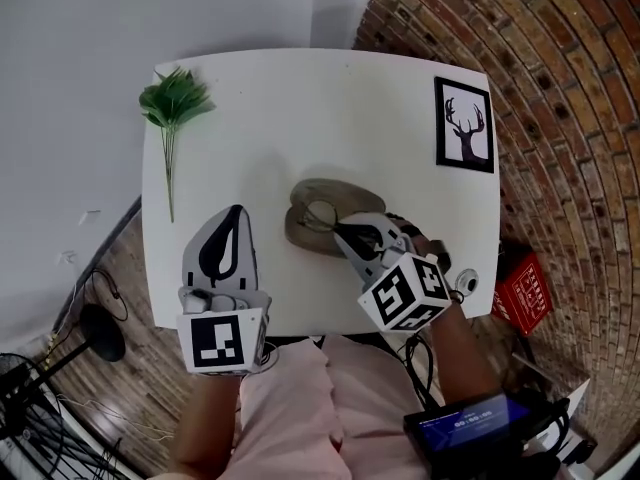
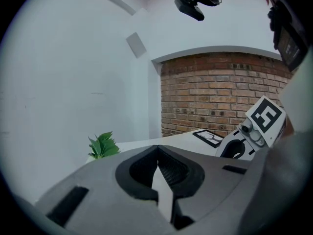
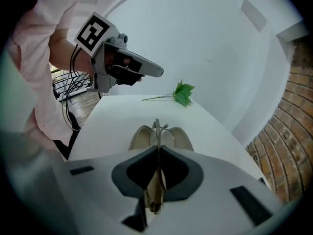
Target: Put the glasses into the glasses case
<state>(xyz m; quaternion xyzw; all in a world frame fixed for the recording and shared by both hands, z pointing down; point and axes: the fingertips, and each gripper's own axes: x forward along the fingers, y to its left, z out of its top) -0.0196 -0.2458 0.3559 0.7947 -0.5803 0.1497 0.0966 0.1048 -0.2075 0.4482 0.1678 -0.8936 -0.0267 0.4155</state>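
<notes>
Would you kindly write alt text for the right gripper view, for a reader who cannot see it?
The right gripper grips the glasses edge-on over an open tan glasses case on a white table. Beyond, the left gripper hangs at upper left, a green leafy sprig lies at the table's far end, and a brick wall shows at right.

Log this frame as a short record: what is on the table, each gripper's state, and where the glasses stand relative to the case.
Surface: white table
Case: tan glasses case, lying open mid-table
Glasses: glasses held over the open case; contact with it unclear
Right gripper: right gripper shut on the glasses
Left gripper: left gripper shut, empty, left of the case
Other items: green sprig at far left; framed deer picture at far right
Stage: glasses not yet released
</notes>
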